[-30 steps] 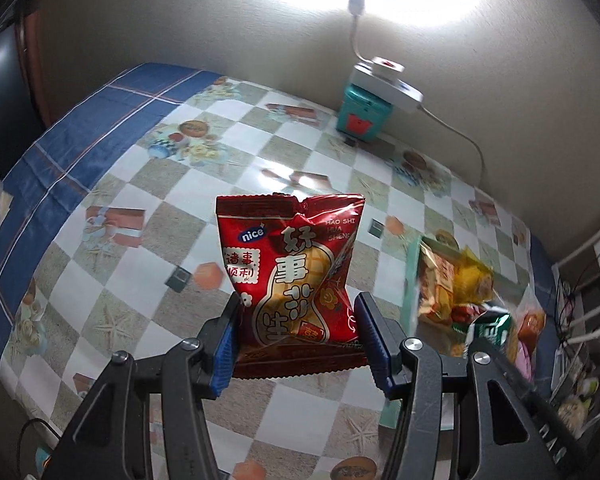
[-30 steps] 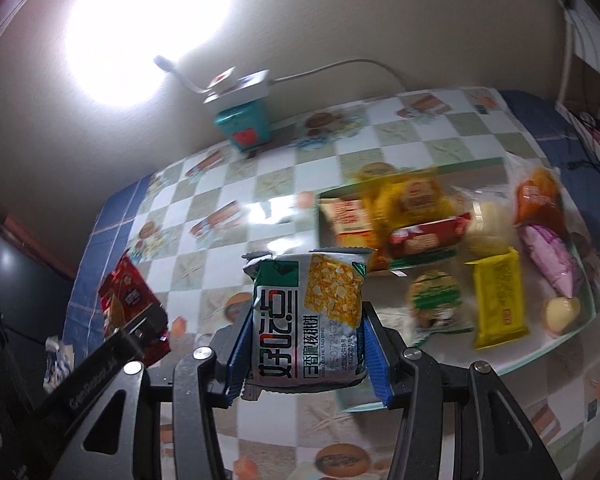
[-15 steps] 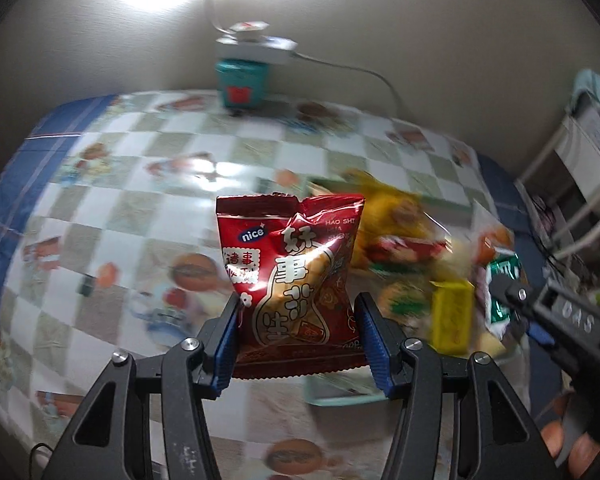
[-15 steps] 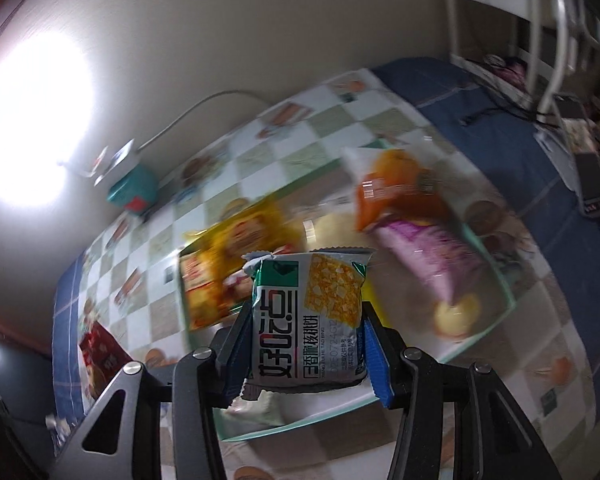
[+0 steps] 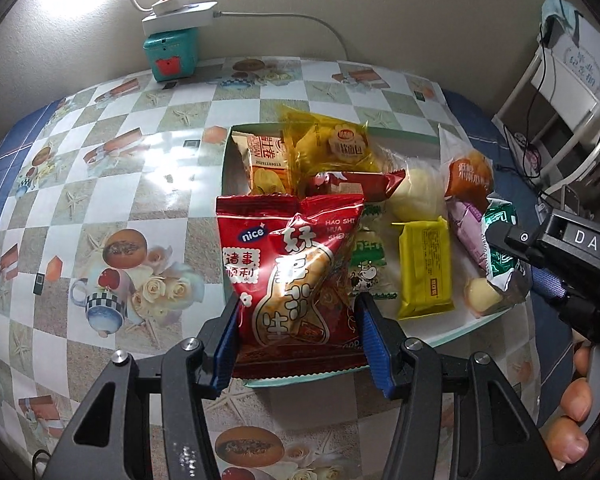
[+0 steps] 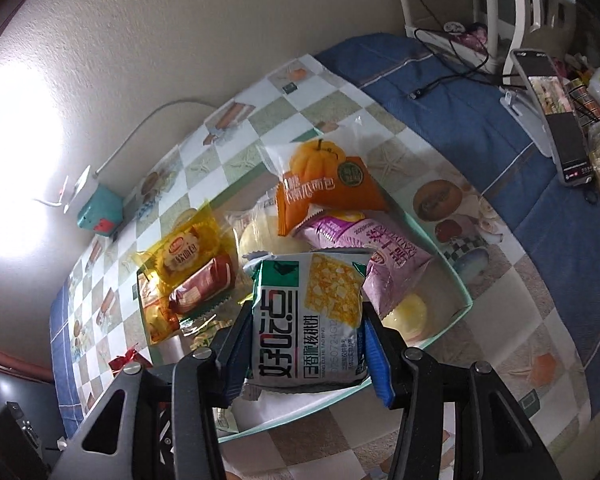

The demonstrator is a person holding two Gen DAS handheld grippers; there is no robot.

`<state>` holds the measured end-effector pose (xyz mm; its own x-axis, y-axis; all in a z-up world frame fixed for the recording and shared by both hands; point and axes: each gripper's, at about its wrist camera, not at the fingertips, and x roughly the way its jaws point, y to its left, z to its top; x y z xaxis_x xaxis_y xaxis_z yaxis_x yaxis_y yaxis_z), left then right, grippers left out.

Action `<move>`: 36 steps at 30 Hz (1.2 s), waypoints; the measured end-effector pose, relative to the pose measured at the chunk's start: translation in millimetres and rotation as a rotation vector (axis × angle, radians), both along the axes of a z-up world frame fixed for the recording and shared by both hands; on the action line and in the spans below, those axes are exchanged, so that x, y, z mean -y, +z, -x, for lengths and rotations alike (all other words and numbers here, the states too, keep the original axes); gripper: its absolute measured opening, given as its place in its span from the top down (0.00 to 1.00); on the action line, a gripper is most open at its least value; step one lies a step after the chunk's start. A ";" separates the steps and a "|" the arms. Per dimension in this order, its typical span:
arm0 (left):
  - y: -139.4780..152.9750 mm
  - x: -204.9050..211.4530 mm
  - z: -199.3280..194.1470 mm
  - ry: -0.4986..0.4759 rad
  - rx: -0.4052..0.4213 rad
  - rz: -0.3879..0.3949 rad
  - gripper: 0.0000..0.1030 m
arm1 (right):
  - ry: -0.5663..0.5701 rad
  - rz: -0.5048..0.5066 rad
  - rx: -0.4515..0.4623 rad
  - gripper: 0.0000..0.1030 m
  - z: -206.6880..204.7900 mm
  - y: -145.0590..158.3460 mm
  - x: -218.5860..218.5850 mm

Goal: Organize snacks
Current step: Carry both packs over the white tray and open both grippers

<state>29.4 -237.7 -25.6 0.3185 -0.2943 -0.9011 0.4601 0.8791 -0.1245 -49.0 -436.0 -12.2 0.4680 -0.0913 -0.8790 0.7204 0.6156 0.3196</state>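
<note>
My left gripper is shut on a red peanut snack bag, held over the near left part of a pale green tray that holds several snack packs. At the right edge of that view the right gripper grips a green and white packet above the tray's right end. In the right wrist view my right gripper is shut on that green and white cracker packet, above the tray, with an orange pumpkin bread pack and a purple pack behind it.
A teal box carrying a white power strip and its cable stands by the far wall. A phone on a stand and cables lie on the blue cloth at the right. A person's fingers show at the lower right.
Both grippers have swung across the checked tablecloth and now hang over the tray, each still gripping its packet. The right gripper has come into the left wrist view.
</note>
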 end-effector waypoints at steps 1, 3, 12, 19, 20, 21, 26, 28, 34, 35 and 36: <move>-2.2 -0.3 -1.4 -0.001 -0.007 0.002 0.45 | 0.005 -0.001 -0.006 0.48 -1.2 -1.7 -0.6; -6.8 0.5 -4.9 0.003 -0.025 0.010 0.45 | 0.019 -0.001 -0.025 0.48 -4.4 -5.9 -2.7; -18.3 -1.3 -15.8 0.029 -0.040 -0.001 0.45 | 0.089 -0.015 -0.076 0.48 -19.9 -21.1 -14.7; -27.1 -3.9 -24.2 0.041 -0.062 0.005 0.45 | 0.121 -0.010 -0.108 0.48 -27.3 -27.4 -19.9; -28.0 -4.6 -24.7 0.044 -0.065 0.006 0.45 | 0.126 -0.008 -0.112 0.48 -28.9 -28.2 -21.0; -28.6 -5.2 -25.3 0.045 -0.068 0.008 0.45 | 0.131 -0.008 -0.114 0.48 -29.7 -28.7 -21.7; -27.7 -4.3 -24.8 0.041 -0.060 0.006 0.45 | 0.146 0.001 -0.122 0.48 -33.3 -29.1 -23.7; -27.7 -4.1 -24.9 0.040 -0.061 0.007 0.45 | 0.153 0.003 -0.122 0.48 -34.5 -28.0 -23.9; -26.2 -5.6 -25.7 0.040 -0.058 0.015 0.42 | 0.167 0.008 -0.133 0.48 -35.6 -28.8 -25.5; -26.2 -5.5 -25.6 0.037 -0.061 0.019 0.41 | 0.168 0.007 -0.137 0.48 -36.2 -29.8 -25.9; -25.9 -5.2 -25.6 0.036 -0.062 0.021 0.40 | 0.171 0.007 -0.143 0.48 -36.8 -30.6 -26.4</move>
<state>55.0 -232.5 -51.5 0.2730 -0.3027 -0.9132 0.4187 0.8920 -0.1705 -12.2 -409.6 -42.8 0.3481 -0.0280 -0.9370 0.6428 0.7347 0.2168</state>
